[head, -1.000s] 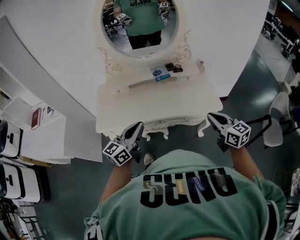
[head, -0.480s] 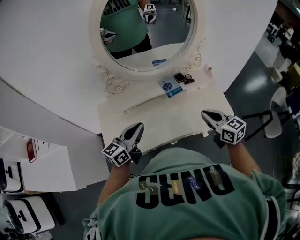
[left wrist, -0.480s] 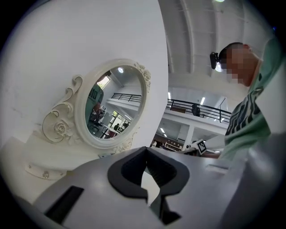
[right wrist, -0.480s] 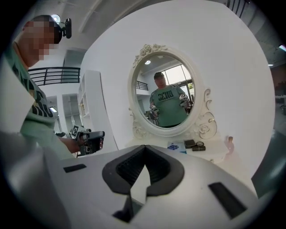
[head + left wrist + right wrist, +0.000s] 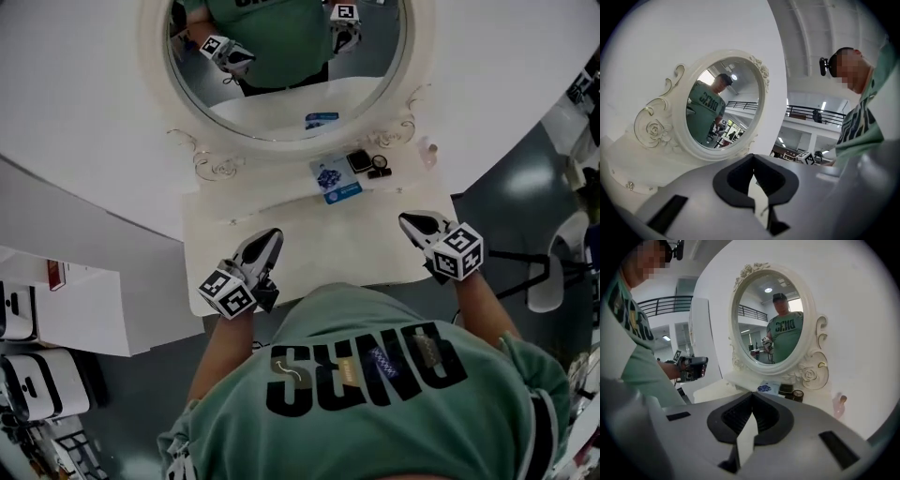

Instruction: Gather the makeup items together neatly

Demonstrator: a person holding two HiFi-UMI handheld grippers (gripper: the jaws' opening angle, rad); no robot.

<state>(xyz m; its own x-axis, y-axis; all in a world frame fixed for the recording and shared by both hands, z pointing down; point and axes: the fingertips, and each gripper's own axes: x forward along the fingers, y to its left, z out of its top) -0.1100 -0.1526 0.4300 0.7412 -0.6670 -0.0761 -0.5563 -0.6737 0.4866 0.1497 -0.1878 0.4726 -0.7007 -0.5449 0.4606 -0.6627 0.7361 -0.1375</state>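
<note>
The makeup items lie at the back of the white vanity table (image 5: 309, 246), under the oval mirror (image 5: 281, 56): a blue-and-white packet (image 5: 335, 178), a dark square compact (image 5: 359, 160), a small round pot (image 5: 379, 169) and a pink bottle (image 5: 428, 150) off to the right. The right gripper view shows the packet (image 5: 765, 387), compact (image 5: 786, 389), pot (image 5: 798, 394) and bottle (image 5: 840, 405) ahead. My left gripper (image 5: 270, 240) is shut and empty over the table's front left. My right gripper (image 5: 409, 220) is shut and empty over the front right. Both are well short of the items.
The mirror's carved frame (image 5: 656, 129) rises behind the items. A white shelf unit with a red item (image 5: 56, 274) stands to the left of the table, and a chair (image 5: 553, 281) to the right. Grey floor surrounds the table.
The person has stepped up to the vanity. Both grippers have moved forward from in front of the table's edge to over its top, staying shut.
</note>
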